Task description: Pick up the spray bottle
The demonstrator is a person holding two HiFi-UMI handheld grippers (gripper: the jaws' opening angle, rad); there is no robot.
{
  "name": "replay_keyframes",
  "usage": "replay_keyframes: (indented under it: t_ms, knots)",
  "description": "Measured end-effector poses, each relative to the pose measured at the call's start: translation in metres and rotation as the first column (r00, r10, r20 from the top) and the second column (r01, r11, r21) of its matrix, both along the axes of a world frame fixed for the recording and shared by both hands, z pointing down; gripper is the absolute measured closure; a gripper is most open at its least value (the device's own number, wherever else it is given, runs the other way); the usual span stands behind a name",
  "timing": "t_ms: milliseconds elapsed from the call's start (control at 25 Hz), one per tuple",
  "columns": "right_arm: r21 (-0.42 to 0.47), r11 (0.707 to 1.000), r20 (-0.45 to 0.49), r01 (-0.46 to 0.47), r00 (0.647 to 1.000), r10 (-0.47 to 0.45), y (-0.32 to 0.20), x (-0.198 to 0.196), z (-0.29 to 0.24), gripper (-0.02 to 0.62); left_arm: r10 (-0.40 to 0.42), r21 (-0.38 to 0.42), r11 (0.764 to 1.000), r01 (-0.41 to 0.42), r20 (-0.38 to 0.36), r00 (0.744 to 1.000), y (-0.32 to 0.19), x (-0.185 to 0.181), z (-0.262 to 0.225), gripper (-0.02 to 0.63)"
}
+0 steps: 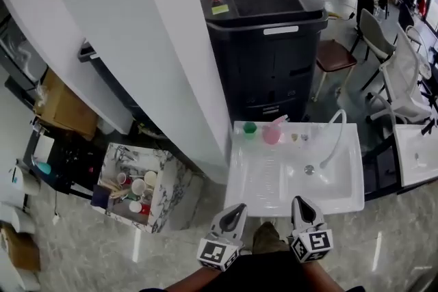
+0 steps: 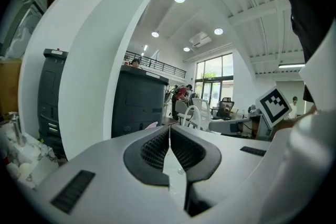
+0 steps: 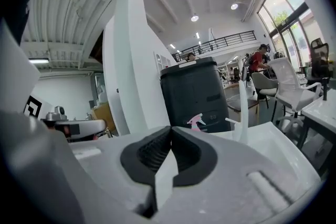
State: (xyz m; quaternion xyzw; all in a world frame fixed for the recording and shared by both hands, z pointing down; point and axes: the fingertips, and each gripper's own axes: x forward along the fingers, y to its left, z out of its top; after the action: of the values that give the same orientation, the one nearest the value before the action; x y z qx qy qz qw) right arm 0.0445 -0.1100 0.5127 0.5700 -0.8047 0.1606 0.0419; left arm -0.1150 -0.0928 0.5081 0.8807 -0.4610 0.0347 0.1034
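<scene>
I hold both tools low at the near edge of the white sink (image 1: 253,174), since the pick is not yet under way. The left tongs (image 1: 235,212) are closed tip to tip with nothing between them. The right tongs (image 1: 302,206) are likewise closed and empty, and I judge that one pair must open before it can take anything. The spray bottle (image 1: 272,131), pink, stands upright on the back ledge of the sink, just beside a green cup (image 1: 250,128) on its left and well apart from both tongs. The head view gives the layout. The curved faucet (image 1: 333,139) arcs over the basin to the bottle's right, and a black bin (image 1: 267,44) stands directly behind the ledge. The small items right of the bottle are too small to identify. Only the gripper views show the ribbed pads meeting. The right gripper view places the bottle's trigger head just above and slightly right of its tips, against the bin, so I judge that tool the better aligned. The left gripper view shows only a sliver of pink left of its tips.
</scene>
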Motion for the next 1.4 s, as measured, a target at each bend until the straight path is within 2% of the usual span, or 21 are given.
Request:
replay_keyframes:
  t_ms: [240, 600, 800, 960, 1120, 1160, 1320, 1400]
  knots:
    - [0.012, 1.000, 0.005, -0.012, 1.000, 0.012, -0.072, 0.026, -0.007, 0.597, -0.047, 0.014, 0.999, 0.047, 0.023, 0.999, -0.072, 0.023, -0.003, 0.583]
    - [-0.015, 0.999, -0.050, 0.041, 0.998, -0.042, -0.154, 0.055, 0.008, 0.597, -0.113, -0.040, 0.993, 0.114, 0.040, 0.993, -0.164, 0.056, 0.030, 0.583]
    - [-0.011, 0.997, -0.052, 0.074, 0.996, -0.074, -0.193, 0.060, 0.013, 0.597, -0.116, -0.052, 0.992, 0.119, 0.059, 0.992, -0.208, 0.074, 0.049, 0.581]
    - [-0.029, 0.997, -0.024, 0.069, 0.997, -0.070, -0.213, 0.066, 0.021, 0.597, -0.134, -0.047, 0.989, 0.138, 0.077, 0.988, -0.242, 0.075, 0.065, 0.581]
    - [-0.041, 0.995, -0.011, 0.086, 0.996, -0.087, -0.226, 0.064, 0.029, 0.597, -0.085, -0.069, 0.993, 0.093, 0.104, 0.991, -0.269, 0.090, 0.090, 0.580]
    - [-0.043, 0.995, -0.011, 0.095, 0.995, -0.095, -0.228, 0.063, 0.031, 0.597, -0.071, -0.078, 0.994, 0.080, 0.104, 0.992, -0.275, 0.096, 0.098, 0.572]
    - [-0.052, 0.992, -0.010, 0.118, 0.993, -0.119, -0.235, 0.063, 0.034, 0.597, -0.064, -0.117, 0.991, 0.070, 0.054, 0.997, -0.300, 0.111, 0.127, 0.453]
    - [-0.056, 0.991, -0.007, 0.121, 0.993, -0.121, -0.239, 0.066, 0.036, 0.597, -0.054, -0.117, 0.991, 0.060, 0.055, 0.997, -0.314, 0.119, 0.137, 0.404]
